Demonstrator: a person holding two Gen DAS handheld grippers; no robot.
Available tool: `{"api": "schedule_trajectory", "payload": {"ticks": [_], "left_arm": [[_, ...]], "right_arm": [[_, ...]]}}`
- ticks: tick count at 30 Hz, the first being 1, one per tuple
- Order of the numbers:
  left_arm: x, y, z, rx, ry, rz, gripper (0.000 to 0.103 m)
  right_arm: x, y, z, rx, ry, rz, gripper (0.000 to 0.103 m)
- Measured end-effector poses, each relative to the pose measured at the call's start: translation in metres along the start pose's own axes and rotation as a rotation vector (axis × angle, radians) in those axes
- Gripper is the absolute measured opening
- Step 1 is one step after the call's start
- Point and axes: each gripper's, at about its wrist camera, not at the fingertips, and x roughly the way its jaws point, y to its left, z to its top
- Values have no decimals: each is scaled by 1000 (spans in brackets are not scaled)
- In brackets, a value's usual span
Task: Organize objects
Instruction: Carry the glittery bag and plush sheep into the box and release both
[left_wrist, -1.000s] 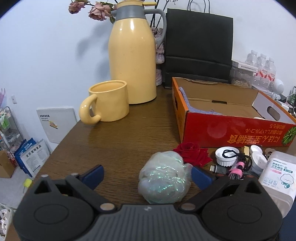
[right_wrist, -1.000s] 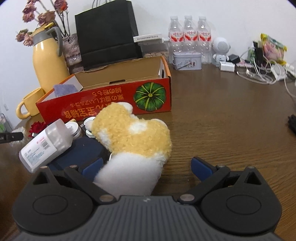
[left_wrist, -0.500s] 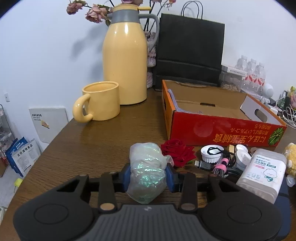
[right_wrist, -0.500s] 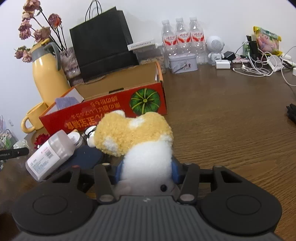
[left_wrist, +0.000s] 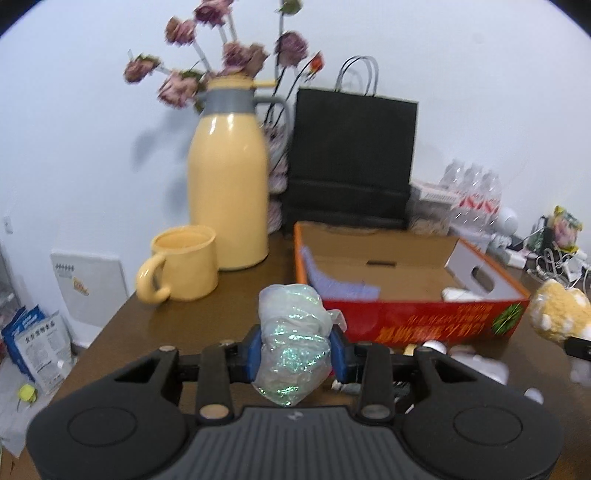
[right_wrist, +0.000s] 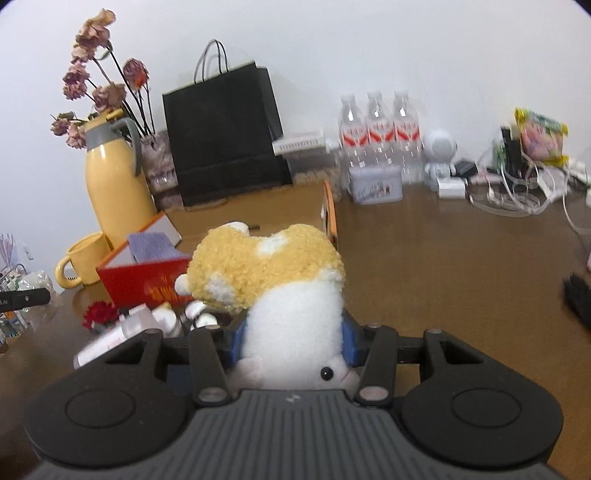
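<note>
Left tongs (left_wrist: 294, 350) clenched on the iridescent plastic bundle (left_wrist: 293, 341), held above the tabletop (left_wrist: 147, 332) just short of the red cardboard box (left_wrist: 424, 326). Right tongs (right_wrist: 293, 341) clenched on the plush toy (right_wrist: 280, 280), near the box's end.

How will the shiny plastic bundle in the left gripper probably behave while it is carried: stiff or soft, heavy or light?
The iridescent bundle looks like crumpled film, so it is probably soft and light. It bulges above and below the left gripper, whose blue pads press its sides, which suggests that it yields under pressure. The glossy surface may be slippery, so it could slide out if the hold loosens.
</note>
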Motion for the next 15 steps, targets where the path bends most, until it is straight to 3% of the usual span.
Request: {"api": "schedule_trajectory", "payload": {"ticks": [15], "left_arm": [[42, -67, 52, 23, -41, -75, 35]], "right_arm": [[41, 27, 67, -98, -114, 47, 48]]}}
